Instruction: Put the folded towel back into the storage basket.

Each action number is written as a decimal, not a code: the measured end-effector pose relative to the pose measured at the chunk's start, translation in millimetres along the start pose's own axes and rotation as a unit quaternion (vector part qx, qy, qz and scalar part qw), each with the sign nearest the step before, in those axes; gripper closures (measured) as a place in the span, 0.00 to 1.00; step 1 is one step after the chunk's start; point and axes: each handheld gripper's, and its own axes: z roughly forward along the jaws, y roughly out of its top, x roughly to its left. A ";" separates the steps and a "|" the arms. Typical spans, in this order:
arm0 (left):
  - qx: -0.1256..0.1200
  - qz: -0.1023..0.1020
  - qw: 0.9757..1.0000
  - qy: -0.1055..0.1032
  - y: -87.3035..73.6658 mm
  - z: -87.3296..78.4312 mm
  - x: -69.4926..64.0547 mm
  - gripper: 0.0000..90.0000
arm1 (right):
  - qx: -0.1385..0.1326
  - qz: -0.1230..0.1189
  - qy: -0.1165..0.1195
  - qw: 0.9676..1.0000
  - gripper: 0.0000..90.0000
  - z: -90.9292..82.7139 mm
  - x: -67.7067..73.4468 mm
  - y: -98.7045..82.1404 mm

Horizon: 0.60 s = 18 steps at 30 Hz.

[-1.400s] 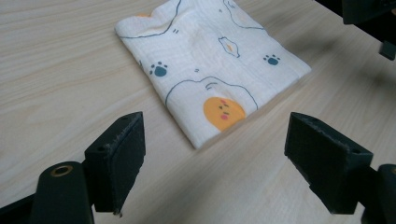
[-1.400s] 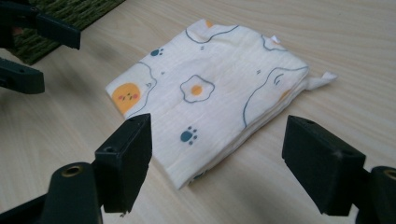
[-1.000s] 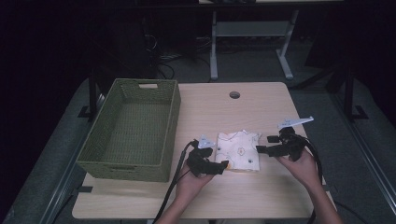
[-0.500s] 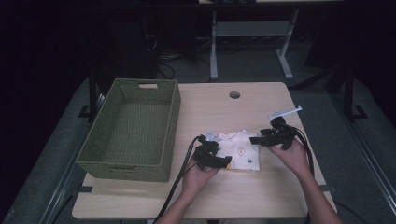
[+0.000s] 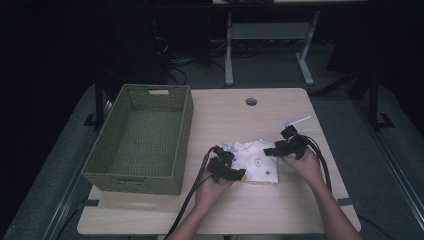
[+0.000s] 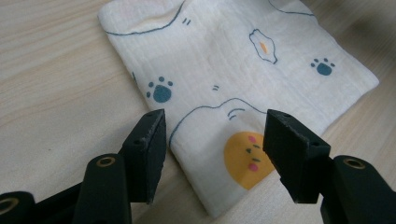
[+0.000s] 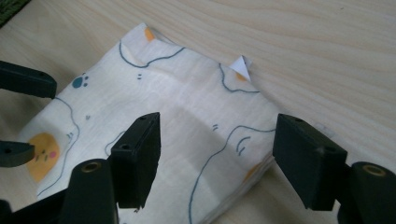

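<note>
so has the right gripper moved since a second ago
Yes. In the high view the right gripper has come in leftward, away from the table's right edge, onto the cloth. Its jaws have been closing, a corner of the cloth between them but not pinched.

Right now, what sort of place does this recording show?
Probably a lab or workshop set up for recording: a light wooden table with a cable hole, cables on the dark floor, another metal-legged desk behind.

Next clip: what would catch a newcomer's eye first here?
The folded white cloth printed with paw marks and cartoon faces, lying on the wooden table near its front edge. The left gripper and right gripper flank it with jaws that have just been closing, pads not yet pressing on it. A green woven basket stands left.
</note>
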 end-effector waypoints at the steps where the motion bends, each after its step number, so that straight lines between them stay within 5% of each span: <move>1: 0.002 0.002 1.000 0.002 -0.1 0.8 -0.3 0.44 | 0.000 0.001 0.000 1.000 0.36 0.4 -0.3 -0.1; 18: 0.005 0.018 0.999 0.028 -2.7 5.5 -1.5 0.51 | 0.023 -0.010 -0.041 0.999 0.41 15.5 2.2 0.1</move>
